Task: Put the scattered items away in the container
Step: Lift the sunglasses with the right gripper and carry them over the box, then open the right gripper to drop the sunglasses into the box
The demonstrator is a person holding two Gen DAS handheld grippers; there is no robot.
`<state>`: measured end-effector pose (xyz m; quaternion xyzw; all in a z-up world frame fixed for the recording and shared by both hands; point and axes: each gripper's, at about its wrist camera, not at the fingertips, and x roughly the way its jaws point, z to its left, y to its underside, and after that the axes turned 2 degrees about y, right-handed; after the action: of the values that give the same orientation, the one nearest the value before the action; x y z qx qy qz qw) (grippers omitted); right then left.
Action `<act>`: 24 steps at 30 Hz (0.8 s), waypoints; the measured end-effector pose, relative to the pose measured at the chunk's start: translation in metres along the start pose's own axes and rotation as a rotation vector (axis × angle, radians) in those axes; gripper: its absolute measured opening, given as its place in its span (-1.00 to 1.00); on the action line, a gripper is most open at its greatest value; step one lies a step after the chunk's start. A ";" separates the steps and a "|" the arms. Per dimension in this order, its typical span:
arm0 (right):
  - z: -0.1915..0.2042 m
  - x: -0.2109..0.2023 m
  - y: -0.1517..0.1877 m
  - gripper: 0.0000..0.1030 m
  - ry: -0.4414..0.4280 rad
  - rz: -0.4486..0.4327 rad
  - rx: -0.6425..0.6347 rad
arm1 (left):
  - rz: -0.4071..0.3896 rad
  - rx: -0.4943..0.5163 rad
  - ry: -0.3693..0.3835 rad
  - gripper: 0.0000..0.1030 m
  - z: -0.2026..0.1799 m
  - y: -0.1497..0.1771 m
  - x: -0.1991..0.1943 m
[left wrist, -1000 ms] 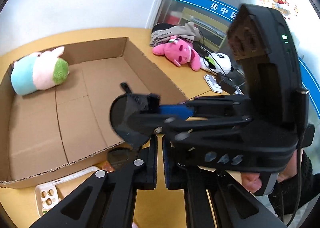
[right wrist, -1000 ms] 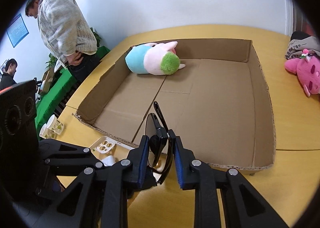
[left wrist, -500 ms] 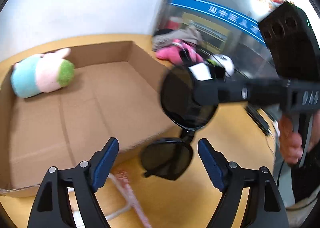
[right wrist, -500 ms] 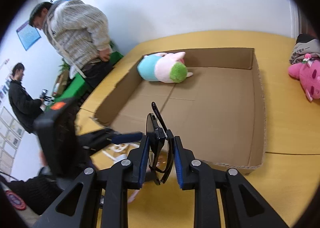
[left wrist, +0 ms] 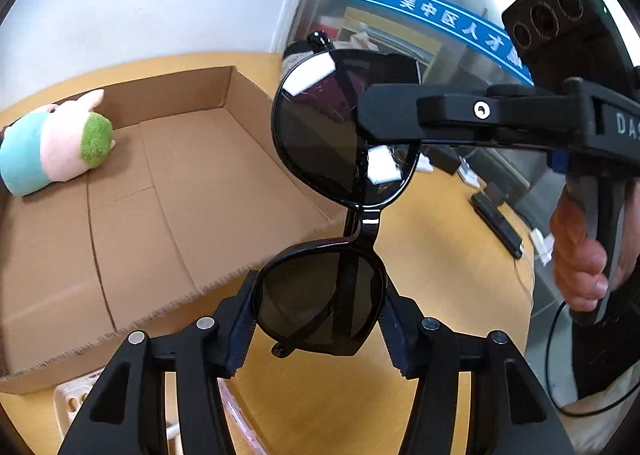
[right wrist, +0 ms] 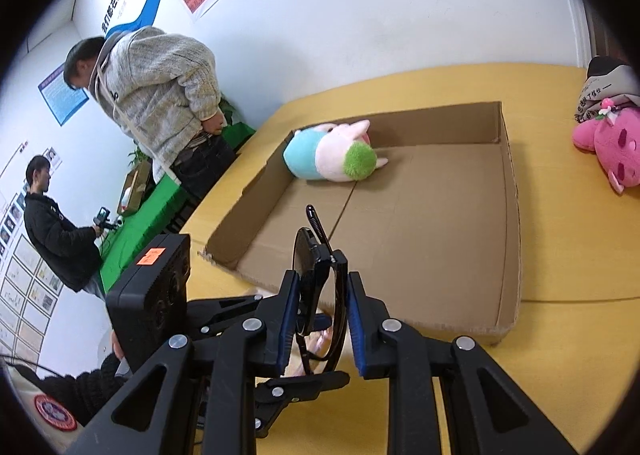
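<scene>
Left wrist view shows black sunglasses (left wrist: 340, 215) hanging in the air over the near right corner of the cardboard box (left wrist: 168, 191). Their upper lens is pinched by the right gripper (left wrist: 372, 123), which reaches in from the right with a hand (left wrist: 580, 255) on its handle. The lower lens sits between the blue pads of the left gripper (left wrist: 318, 319), whose jaws have just been closing around it; the pads stand right at the lens rims on both sides, but firm pressing cannot be told. Seen from the right wrist, the right gripper (right wrist: 320, 311) has its fingers drawn close together on the folded frame, the sunglasses (right wrist: 316, 279) standing edge-on between its pads, with one temple tip poking up. Inside the box (right wrist: 508, 191), at its far left corner, lies a plush toy (right wrist: 332, 155) in teal, pink and green. A pink plush (right wrist: 612, 147) lies on the yellow table (right wrist: 560, 255) outside the box, to its right.
</scene>
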<state>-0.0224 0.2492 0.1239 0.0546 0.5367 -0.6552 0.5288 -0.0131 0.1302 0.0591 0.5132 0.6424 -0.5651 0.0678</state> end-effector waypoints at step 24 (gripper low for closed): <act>-0.097 0.177 -0.205 -0.56 0.045 0.111 0.163 | 0.220 -0.358 -0.031 0.13 0.162 -0.171 0.090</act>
<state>-0.3011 0.1829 0.1025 0.1418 0.4893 -0.6649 0.5462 -0.2606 0.0823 0.0538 0.5512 0.6716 -0.4388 0.2293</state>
